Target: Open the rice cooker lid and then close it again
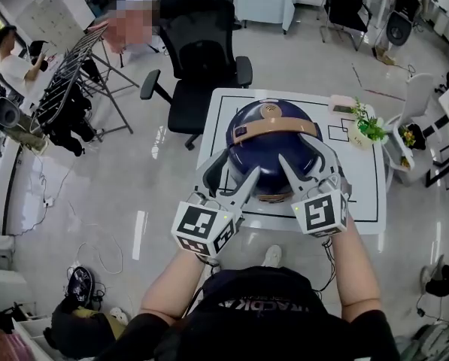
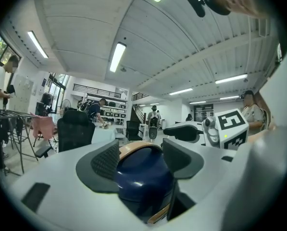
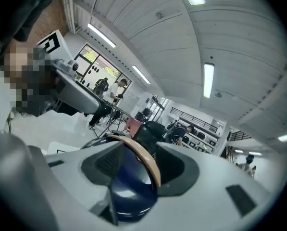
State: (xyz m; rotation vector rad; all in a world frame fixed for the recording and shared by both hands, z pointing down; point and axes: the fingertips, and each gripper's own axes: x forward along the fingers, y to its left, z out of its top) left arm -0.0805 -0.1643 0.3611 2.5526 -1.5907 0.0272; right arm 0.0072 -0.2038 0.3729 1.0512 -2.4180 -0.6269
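A navy blue rice cooker (image 1: 265,145) with a tan carrying handle (image 1: 273,128) stands on a white table (image 1: 363,194); its domed lid looks down. Both grippers reach over its near side. My left gripper (image 1: 239,165) lies on the front left of the dome, my right gripper (image 1: 302,155) on the front right. In the left gripper view the blue dome (image 2: 143,179) and handle (image 2: 132,148) fill the gap of the wide-spread jaws (image 2: 143,158). The right gripper view shows the same: dome (image 3: 131,189) and handle (image 3: 145,160) between the spread jaws (image 3: 138,166).
A black office chair (image 1: 201,51) stands behind the table. A small potted plant (image 1: 369,126) sits at the table's far right corner, with a white chair (image 1: 416,100) beyond. A clothes rack (image 1: 74,74) stands at the left. People are in the background.
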